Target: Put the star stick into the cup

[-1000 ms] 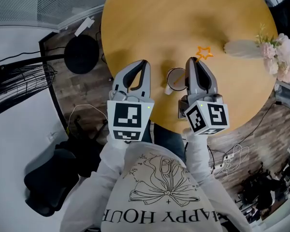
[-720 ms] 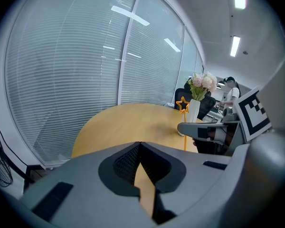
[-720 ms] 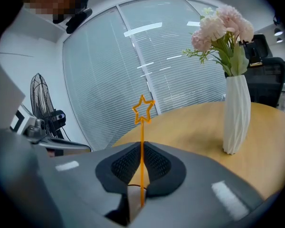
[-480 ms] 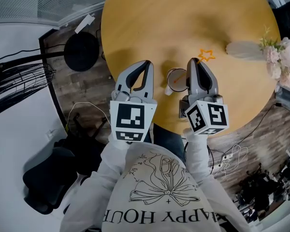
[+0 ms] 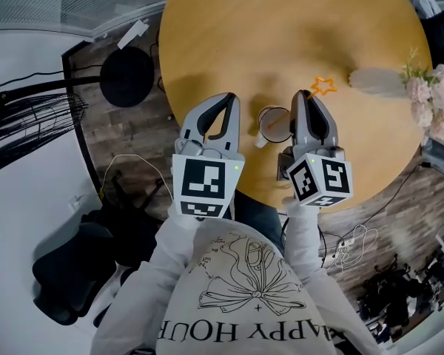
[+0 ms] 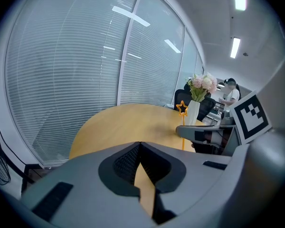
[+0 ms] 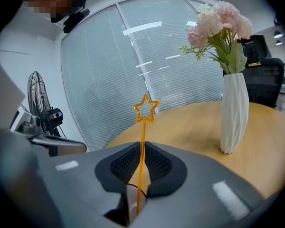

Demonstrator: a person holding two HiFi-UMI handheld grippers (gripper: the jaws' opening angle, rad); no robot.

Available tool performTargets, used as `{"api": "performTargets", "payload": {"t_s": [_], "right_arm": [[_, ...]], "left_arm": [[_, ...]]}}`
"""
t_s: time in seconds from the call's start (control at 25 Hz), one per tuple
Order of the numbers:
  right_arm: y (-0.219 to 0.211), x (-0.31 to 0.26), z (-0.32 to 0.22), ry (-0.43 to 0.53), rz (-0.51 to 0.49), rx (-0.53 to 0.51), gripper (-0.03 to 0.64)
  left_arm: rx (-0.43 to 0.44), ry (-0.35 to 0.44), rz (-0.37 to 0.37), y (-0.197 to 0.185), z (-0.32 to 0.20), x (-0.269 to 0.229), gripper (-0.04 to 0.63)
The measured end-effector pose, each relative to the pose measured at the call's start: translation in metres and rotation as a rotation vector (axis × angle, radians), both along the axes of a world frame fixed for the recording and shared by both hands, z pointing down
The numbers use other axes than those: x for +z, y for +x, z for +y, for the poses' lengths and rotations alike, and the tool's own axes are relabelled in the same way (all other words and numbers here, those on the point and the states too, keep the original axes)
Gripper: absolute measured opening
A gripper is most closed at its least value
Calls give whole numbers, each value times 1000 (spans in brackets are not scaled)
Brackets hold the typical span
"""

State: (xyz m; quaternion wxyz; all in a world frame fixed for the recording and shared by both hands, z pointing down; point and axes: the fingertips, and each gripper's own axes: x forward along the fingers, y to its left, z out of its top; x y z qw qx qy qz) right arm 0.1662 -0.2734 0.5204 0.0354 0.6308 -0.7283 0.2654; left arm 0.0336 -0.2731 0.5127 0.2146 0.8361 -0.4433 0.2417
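Both at table (image 5: 281, 21) edge: left gripper (image 5: 228, 97) pressed together; right gripper (image 5: 303, 94), jaws opening around star stick (image 7: 143, 146).

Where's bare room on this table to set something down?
Bare: the wide tabletop beyond the cup, left of the flower vase. Crowded: the near edge, with cup, left tongs and right tongs opening around the star stick.

In the head view the star stick (image 5: 324, 86) and cup (image 5: 271, 121) are partly hidden.
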Motion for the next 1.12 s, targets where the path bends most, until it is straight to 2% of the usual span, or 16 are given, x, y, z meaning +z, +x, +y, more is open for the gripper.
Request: {"api": "performTargets", "payload": {"t_s": [0.12, 0.2, 0.44, 0.6, 0.8, 0.92, 1.12], "right_arm": [[-1, 2, 1, -13, 4, 4, 50], [-2, 3, 3, -20, 7, 5, 93], [1, -3, 11, -24, 16, 42, 153], [10, -23, 17, 14, 24, 85, 153], [16, -69, 22, 108, 63, 103, 144], [19, -99, 28, 167, 82, 121, 69], [27, -143, 33, 257, 107, 148, 48]], "left_arm": [[0, 7, 6, -1, 0, -3, 6], [3, 13, 9, -1, 1, -5, 6], [6, 28, 20, -4, 5, -13, 6], [11, 60, 37, -4, 4, -28, 6], [9, 120, 58, -6, -1, -60, 6], [12, 162, 76, -4, -1, -82, 6], [19, 243, 112, 3, -5, -123, 6]]}}
